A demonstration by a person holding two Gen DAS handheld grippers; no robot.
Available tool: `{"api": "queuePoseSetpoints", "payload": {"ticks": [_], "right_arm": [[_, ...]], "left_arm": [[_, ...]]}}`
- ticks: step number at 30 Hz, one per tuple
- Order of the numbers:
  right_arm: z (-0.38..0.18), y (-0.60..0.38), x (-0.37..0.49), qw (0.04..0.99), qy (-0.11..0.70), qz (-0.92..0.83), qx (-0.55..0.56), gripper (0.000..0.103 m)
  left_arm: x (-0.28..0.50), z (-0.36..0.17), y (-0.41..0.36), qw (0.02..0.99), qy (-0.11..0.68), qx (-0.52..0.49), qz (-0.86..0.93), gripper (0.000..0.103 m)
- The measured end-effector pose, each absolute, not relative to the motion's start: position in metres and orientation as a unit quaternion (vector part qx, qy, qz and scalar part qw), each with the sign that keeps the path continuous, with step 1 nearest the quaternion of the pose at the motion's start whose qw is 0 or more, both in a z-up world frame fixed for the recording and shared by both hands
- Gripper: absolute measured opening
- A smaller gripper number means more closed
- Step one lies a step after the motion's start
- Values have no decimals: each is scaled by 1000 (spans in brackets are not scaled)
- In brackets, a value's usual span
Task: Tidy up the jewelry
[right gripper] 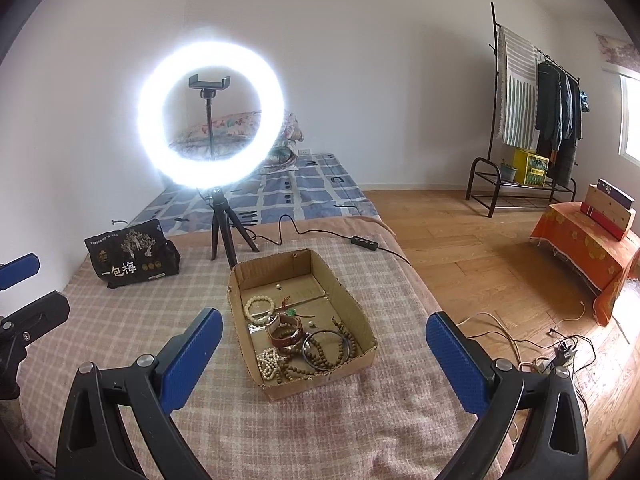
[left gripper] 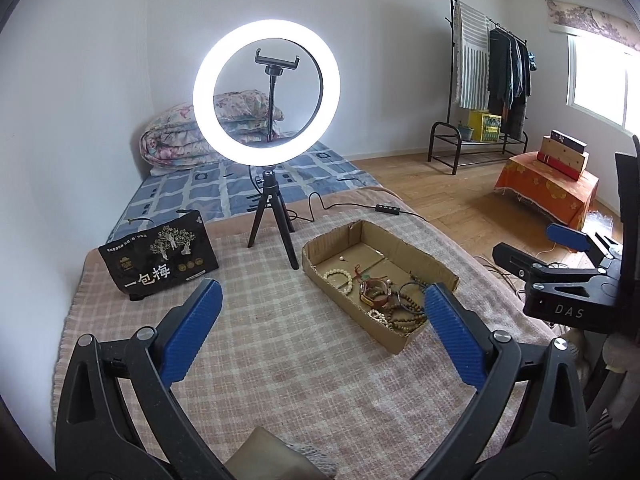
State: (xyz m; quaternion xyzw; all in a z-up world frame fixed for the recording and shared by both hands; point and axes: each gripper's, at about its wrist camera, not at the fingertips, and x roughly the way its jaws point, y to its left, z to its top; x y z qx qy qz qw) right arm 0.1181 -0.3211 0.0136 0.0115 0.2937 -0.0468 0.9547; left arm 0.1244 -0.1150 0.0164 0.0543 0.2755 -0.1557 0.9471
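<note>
The left gripper [left gripper: 320,320] hangs nearest the lens, its blue fingers [left gripper: 192,330] spread wide with nothing between them above the checked blanket [left gripper: 248,360], and the cardboard tray [left gripper: 404,254] lies just ahead of its right-hand fingertip. The right gripper [right gripper: 324,344] is just as wide and empty, with the tray straight ahead between its fingertips and the jewelry [right gripper: 298,340], pale and brown bead bracelets, a leather band and dark bangles, heaped in the tray's near end. Beyond the fingers stand a lit ring light [right gripper: 211,114] on a small tripod and, to the left, a black snack bag [right gripper: 132,254].
</note>
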Motion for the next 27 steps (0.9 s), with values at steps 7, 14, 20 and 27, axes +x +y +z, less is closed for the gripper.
{"api": "queuePoseSetpoints", "payload": {"ticks": [7,14,20,27], "right_arm": [[12,-319,119,955,293,-45,16,103],[10,-312,121,954,297,-40,5,103],[8,-307,123,953,300,-36,3,103],[8,-305,124,953,300,-33,2,103]], "left_arm": [[126,20,-106,945,284,22,-160,103],[126,20,-104,944,288,26,-162,103],[126,19,-104,944,288,26,-161,103],[126,19,-102,943,290,27,-160,103]]}}
